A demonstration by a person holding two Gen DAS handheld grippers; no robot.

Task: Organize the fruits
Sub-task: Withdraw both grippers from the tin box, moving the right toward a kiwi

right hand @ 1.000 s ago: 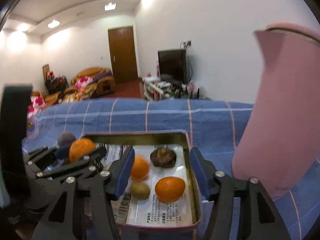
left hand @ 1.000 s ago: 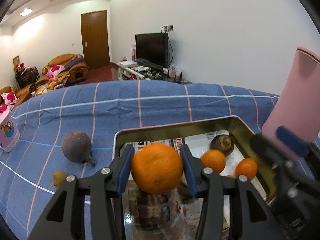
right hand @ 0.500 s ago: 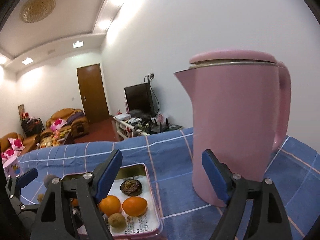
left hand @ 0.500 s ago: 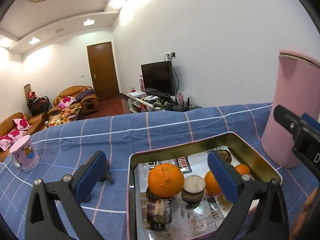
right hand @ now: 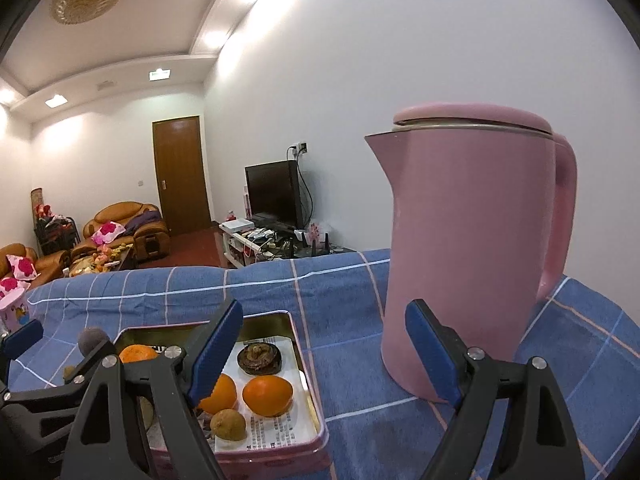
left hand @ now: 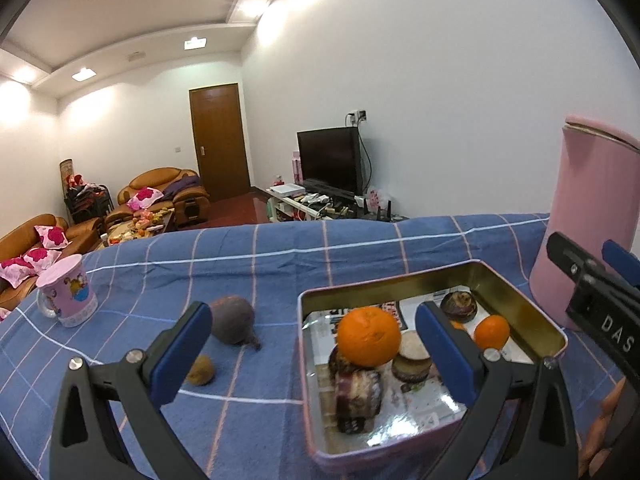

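A metal tin (left hand: 516,300) sits on the blue checked cloth and holds fruit: a big orange (left hand: 368,336) resting on dark pieces, a small orange (left hand: 492,332) and a dark round fruit (left hand: 458,304). My left gripper (left hand: 312,352) is open and empty, raised before the tin. A purple fruit (left hand: 232,320) and a small brown fruit (left hand: 200,370) lie on the cloth left of the tin. My right gripper (right hand: 324,356) is open and empty, above the tin's (right hand: 316,412) right side, near two oranges (right hand: 267,395) and a brown fruit (right hand: 228,424).
A tall pink kettle (right hand: 472,248) stands right of the tin; it also shows in the left wrist view (left hand: 588,216). A pink mug (left hand: 66,296) stands at the far left. The table's far edge drops to a living room.
My left gripper let go of the big orange into the tin, opened wide and drew back. My right gripper rose and swung right toward the kettle.
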